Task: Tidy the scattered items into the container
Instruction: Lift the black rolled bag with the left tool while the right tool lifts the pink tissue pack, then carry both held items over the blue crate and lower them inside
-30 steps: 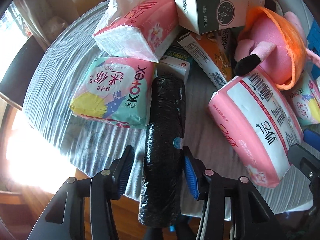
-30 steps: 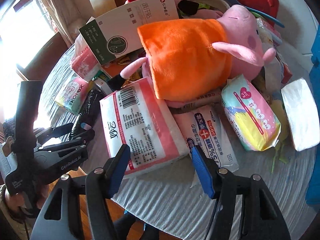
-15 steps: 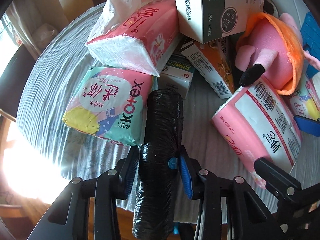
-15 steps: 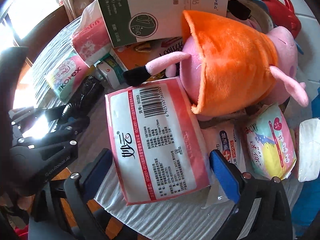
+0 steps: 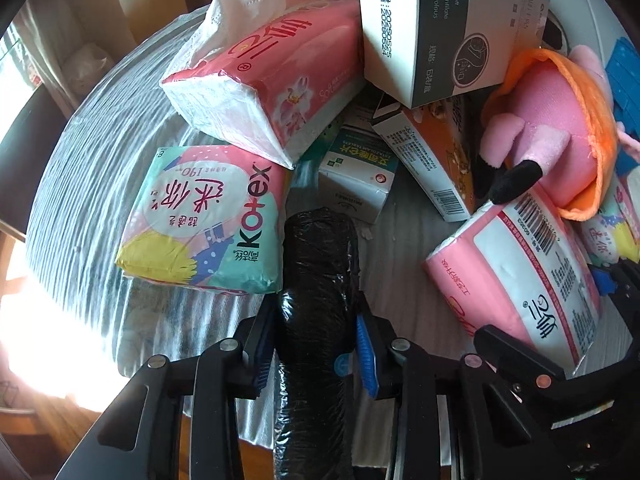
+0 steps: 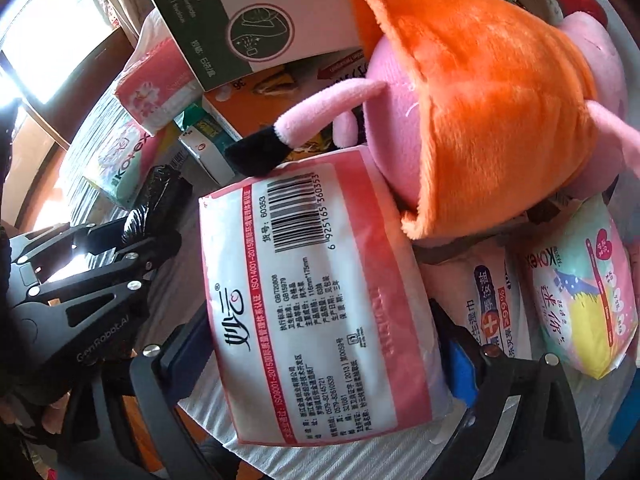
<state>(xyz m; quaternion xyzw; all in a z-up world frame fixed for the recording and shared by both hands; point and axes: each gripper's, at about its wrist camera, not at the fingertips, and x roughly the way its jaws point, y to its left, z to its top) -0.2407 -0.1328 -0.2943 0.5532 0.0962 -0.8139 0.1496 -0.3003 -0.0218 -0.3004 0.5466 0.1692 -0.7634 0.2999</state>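
My left gripper [image 5: 316, 344] is shut on a black plastic roll [image 5: 320, 264] that lies on the striped cloth at the table's near edge and overhangs it. My right gripper [image 6: 324, 356] has its fingers on both sides of a pink tissue pack [image 6: 316, 292], closed against it; the pack also shows in the left wrist view [image 5: 516, 276]. A pink pig plush in an orange dress [image 6: 492, 92] lies just behind the pack. The left gripper shows in the right wrist view [image 6: 96, 276]. No container is clearly in view.
A Kotex pad pack [image 5: 204, 220] lies left of the roll. An opened pink tissue pack [image 5: 272, 80], a white box [image 5: 432, 28], an orange box [image 5: 432, 152] and a small medicine box [image 5: 356, 172] crowd behind. Wet wipes [image 6: 492, 312] and another Kotex pack [image 6: 580, 300] lie right.
My left gripper closed from open onto the black roll. My right gripper moved forward around the pink tissue pack and closed on its sides.
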